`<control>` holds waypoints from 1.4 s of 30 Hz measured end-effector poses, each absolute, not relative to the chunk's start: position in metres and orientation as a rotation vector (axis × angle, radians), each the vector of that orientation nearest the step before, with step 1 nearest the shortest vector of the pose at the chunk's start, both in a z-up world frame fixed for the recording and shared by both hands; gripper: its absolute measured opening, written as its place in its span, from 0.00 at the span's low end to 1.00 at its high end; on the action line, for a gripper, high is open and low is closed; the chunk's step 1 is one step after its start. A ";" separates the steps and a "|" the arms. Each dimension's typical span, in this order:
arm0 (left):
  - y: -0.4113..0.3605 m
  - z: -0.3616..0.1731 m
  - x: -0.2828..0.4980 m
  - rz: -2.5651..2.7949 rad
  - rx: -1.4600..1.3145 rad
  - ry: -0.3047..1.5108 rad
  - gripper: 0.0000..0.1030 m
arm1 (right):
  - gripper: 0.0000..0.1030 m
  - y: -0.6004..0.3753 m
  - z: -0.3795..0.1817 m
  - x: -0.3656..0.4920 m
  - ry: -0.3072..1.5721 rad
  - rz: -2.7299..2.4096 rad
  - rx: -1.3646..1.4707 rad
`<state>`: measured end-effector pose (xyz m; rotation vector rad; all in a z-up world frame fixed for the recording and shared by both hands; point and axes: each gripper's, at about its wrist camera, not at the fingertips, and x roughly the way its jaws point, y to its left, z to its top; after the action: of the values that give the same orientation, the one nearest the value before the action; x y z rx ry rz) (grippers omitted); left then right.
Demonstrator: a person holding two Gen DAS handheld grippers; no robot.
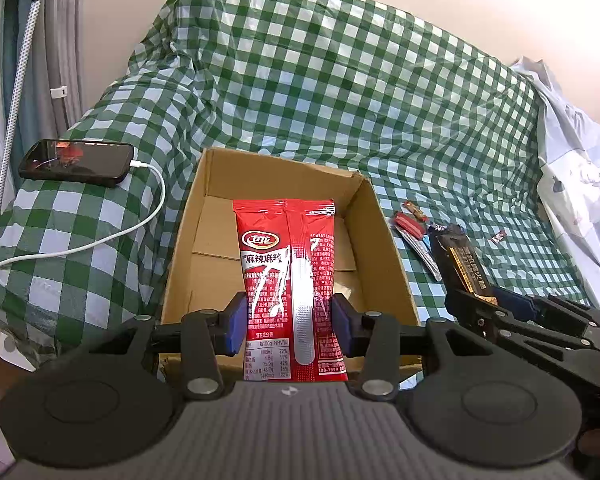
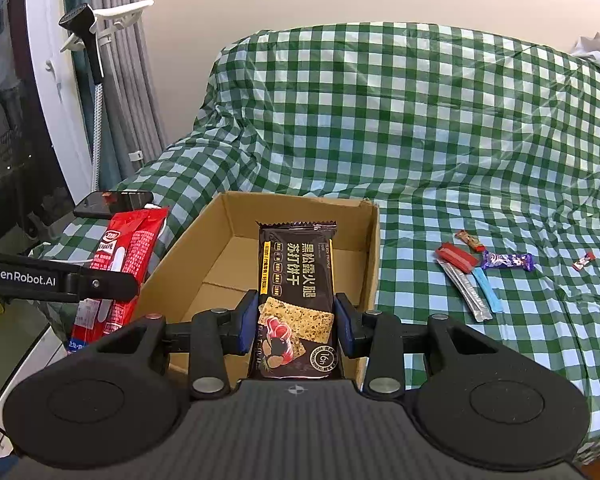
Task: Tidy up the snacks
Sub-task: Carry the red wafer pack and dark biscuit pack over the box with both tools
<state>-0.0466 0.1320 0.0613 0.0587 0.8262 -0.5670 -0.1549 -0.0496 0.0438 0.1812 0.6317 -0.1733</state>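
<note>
We hold two grippers over an open cardboard box (image 1: 204, 240) set on a green-and-white checked cloth (image 1: 340, 80). The left gripper (image 1: 288, 322) is clamped on a red snack bag (image 1: 288, 280), pads pressing both long edges, bag pointing toward 12 o'clock above the box floor, which looks bare. The right gripper (image 2: 296, 326) is clamped the same way on a black cracker pack (image 2: 296, 280), also aimed at 12 o'clock over the box. On the cloth at approx 2 o'clock from the box lie loose small items: a red bar (image 2: 458, 257), silver and blue sticks (image 2: 476, 292), a purple candy (image 2: 508, 261), plus two tiny wrapped sweets. A phone (image 1: 76, 162) w/ white cable (image 1: 140, 220) sits at 10 o'clock. Risks, as we judge: both grippers crowd one opening, so they may knock together; thin slick packs could slip or buckle under the squeeze; a drop from height could land a pack on the rim and tip it out.
</note>
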 end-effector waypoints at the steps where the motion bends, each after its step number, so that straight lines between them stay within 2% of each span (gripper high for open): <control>1: 0.132 0.061 -0.046 -0.566 0.058 0.827 0.47 | 0.40 -0.050 0.044 -0.155 0.632 -0.174 0.183; 24: 0.123 0.038 -0.011 -0.542 0.063 0.875 0.47 | 0.40 -0.054 0.019 -0.122 0.713 -0.154 0.190; 42: 0.083 -0.008 0.050 -0.507 0.117 0.965 0.47 | 0.40 -0.066 -0.027 -0.059 0.823 -0.141 0.217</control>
<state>0.0497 0.0829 -0.0079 0.1171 0.9649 -0.5066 -0.0586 -0.0661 -0.0269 0.2167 0.8226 -0.1407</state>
